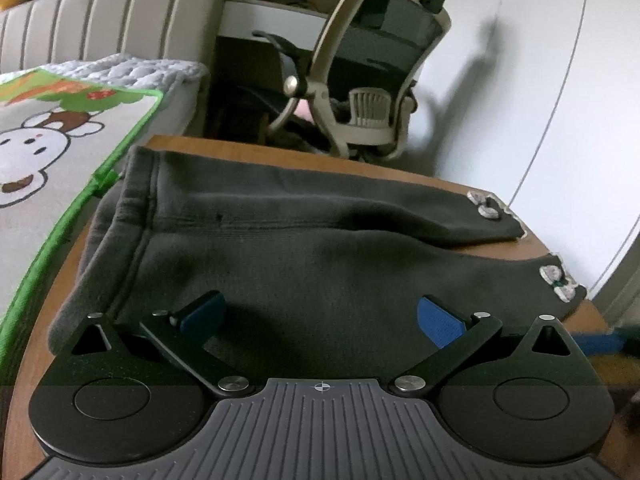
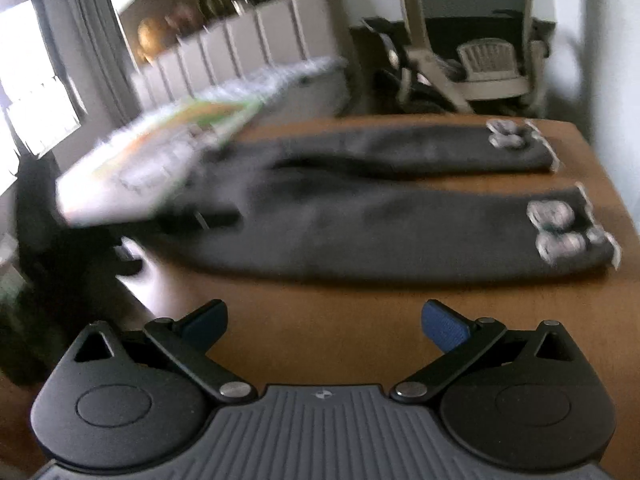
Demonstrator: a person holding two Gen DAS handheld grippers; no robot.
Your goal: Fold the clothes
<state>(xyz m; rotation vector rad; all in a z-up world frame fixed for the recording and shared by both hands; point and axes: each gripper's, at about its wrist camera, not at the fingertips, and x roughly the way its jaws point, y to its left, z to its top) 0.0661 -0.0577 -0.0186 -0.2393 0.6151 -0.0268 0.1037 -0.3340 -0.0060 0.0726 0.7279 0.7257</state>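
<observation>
Left wrist view, trousers: dark grey fleece, thick and matte, spread flat on the wooden surface; waistband with ribbed stitching at frame left, both legs running to the right edge.
Left wrist view, cuff bows: small pale fabric bows with light trim at each leg end.
Left wrist view, left gripper: jaws spread wide, nothing between them; blue pads hang over the seat of the trousers, lower centre. Contact with the cloth cannot be told.
Left wrist view, surroundings: cartoon mat with green border at left; office chair at upper centre.
Right wrist view, trousers: blurred; mid frame, legs parted, cuffs at right.
Right wrist view, right gripper: jaws released and empty, over bare wood in the lower frame, apart from the near leg.
Step in hand (judgement): approach before a grasp. Pinch one layer edge fully at waistband and at cuff, lift both ends evenly, lay leg on leg without dragging the fleece.
</observation>
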